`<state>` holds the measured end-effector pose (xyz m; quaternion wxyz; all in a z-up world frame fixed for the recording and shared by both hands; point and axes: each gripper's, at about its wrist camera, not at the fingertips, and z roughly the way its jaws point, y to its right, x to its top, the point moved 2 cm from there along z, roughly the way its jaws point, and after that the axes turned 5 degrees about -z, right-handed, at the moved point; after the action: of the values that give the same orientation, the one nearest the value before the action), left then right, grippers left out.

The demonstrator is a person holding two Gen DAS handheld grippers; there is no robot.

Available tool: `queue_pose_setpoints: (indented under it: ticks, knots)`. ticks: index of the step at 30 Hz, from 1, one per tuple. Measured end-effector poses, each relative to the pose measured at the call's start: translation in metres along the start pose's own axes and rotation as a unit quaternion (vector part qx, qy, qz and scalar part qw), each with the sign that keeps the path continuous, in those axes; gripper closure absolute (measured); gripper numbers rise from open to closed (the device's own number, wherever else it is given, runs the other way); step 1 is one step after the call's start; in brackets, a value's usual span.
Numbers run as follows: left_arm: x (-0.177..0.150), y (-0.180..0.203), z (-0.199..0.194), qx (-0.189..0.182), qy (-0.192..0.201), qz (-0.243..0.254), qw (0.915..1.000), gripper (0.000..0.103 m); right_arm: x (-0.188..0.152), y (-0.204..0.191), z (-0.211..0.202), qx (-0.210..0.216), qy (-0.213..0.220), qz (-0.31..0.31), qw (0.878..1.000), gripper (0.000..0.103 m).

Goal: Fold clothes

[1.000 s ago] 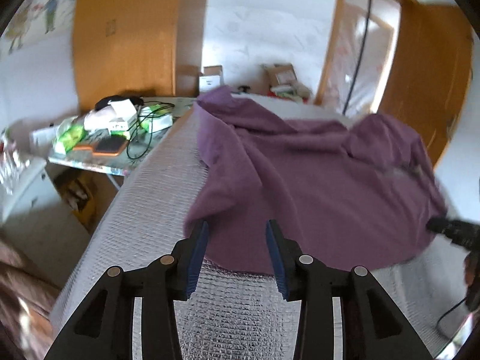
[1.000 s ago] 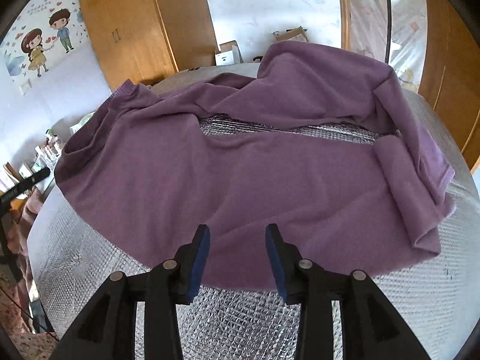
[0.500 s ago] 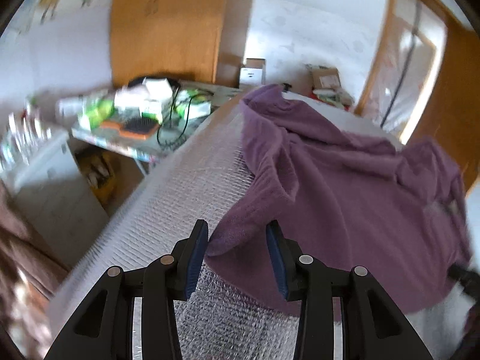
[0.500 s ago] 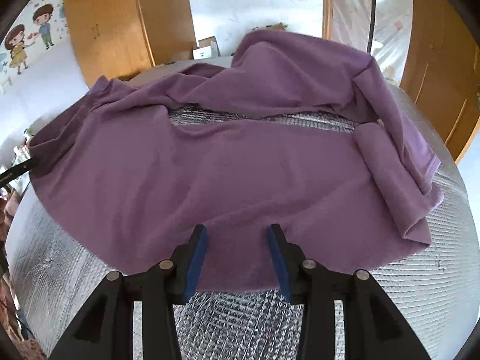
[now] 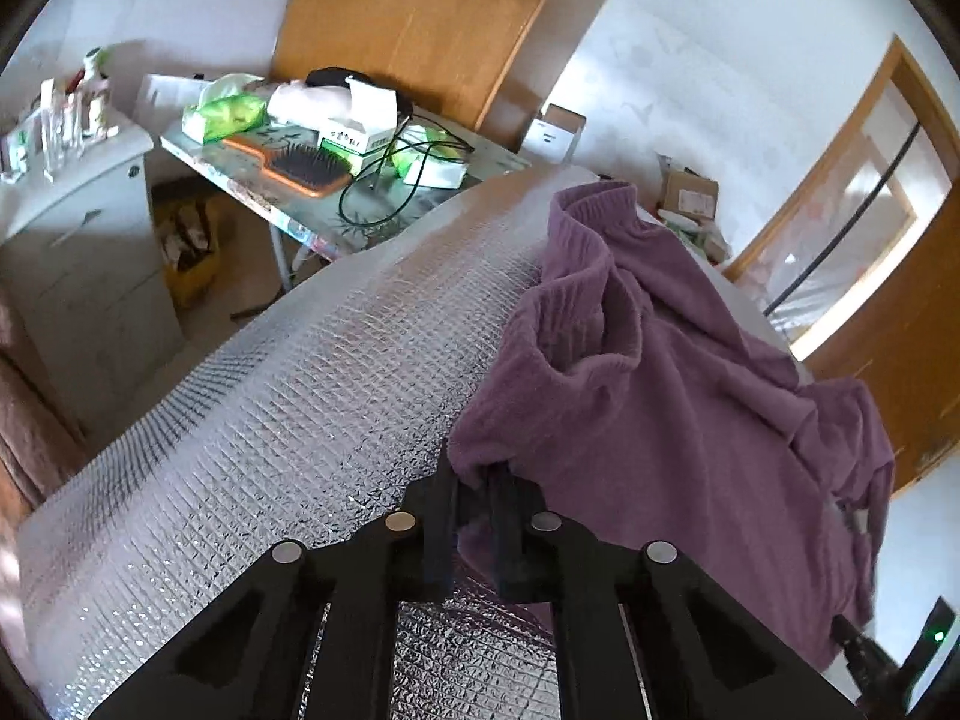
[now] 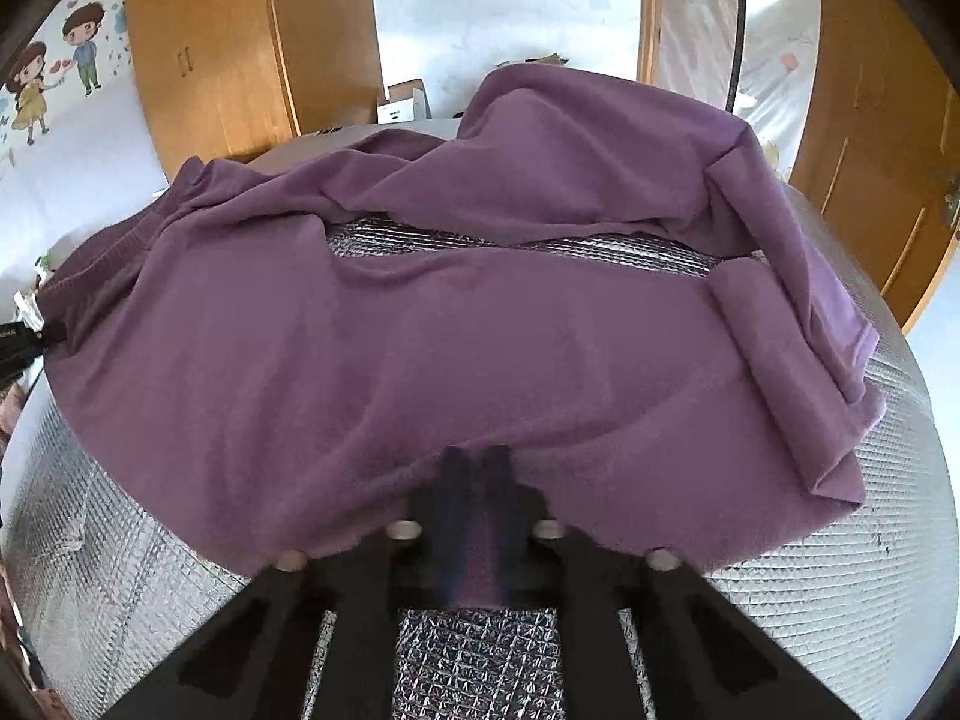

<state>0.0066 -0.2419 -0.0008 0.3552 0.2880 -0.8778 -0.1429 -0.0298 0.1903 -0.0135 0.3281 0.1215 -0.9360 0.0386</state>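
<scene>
Purple knit garment [image 6: 480,324] spread on silver quilted-foil worktop [image 5: 288,420], left gripper [image 5: 474,498] just closed, pinching its corner edge, right gripper [image 6: 477,480] just closed on near hem, bare foil along worktop's left side

White walls [image 5: 690,30], wooden wardrobe [image 5: 420,18], cluttered side table [image 5: 312,204], daylight

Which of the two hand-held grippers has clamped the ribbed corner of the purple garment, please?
The left hand-held gripper: its jaws have just closed on the purple garment's ribbed corner. The right hand-held gripper has just closed on the plain near edge.
</scene>
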Motion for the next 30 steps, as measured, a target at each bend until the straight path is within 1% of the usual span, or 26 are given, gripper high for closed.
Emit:
queue_pose_setpoints:
  ticks: [3,5,8,11,17,21,25,28,30]
  knots:
    - [0.001,0.0,-0.002,-0.017,-0.006,-0.009,0.9998,0.096,-0.001,0.005,-0.003,0.004,0.005,0.015,1.0,0.099]
    - [0.001,-0.001,-0.003,-0.035,-0.015,-0.021,0.9991,0.096,-0.002,0.01,-0.011,-0.005,0.014,0.026,1.0,0.1]
    - [-0.001,-0.003,-0.005,-0.052,-0.026,-0.039,0.9976,0.096,-0.003,0.017,-0.024,-0.016,0.031,0.04,0.999,0.1]
    - [-0.008,-0.001,-0.004,-0.077,-0.047,-0.052,0.9946,0.096,-0.006,0.024,-0.037,-0.03,0.04,0.052,0.997,0.1]
    - [-0.026,0.01,-0.001,-0.106,-0.082,-0.05,0.9897,0.096,-0.018,0.04,-0.063,-0.061,0.05,0.084,0.993,0.1]
    - [-0.04,0.024,0.005,-0.123,-0.108,-0.035,0.9858,0.096,-0.03,0.05,-0.076,-0.091,0.048,0.102,0.989,0.1]
    - [-0.057,0.04,0.012,-0.144,-0.135,-0.025,0.98,0.096,-0.043,0.058,-0.085,-0.118,0.042,0.124,0.984,0.1]
    - [-0.061,0.04,0.014,-0.144,-0.138,-0.023,0.9796,0.096,-0.049,0.062,-0.083,-0.124,0.029,0.138,0.982,0.1]
    - [-0.06,0.031,0.009,-0.147,-0.133,-0.038,0.9794,0.096,-0.05,0.057,-0.079,-0.127,0.02,0.13,0.983,0.1]
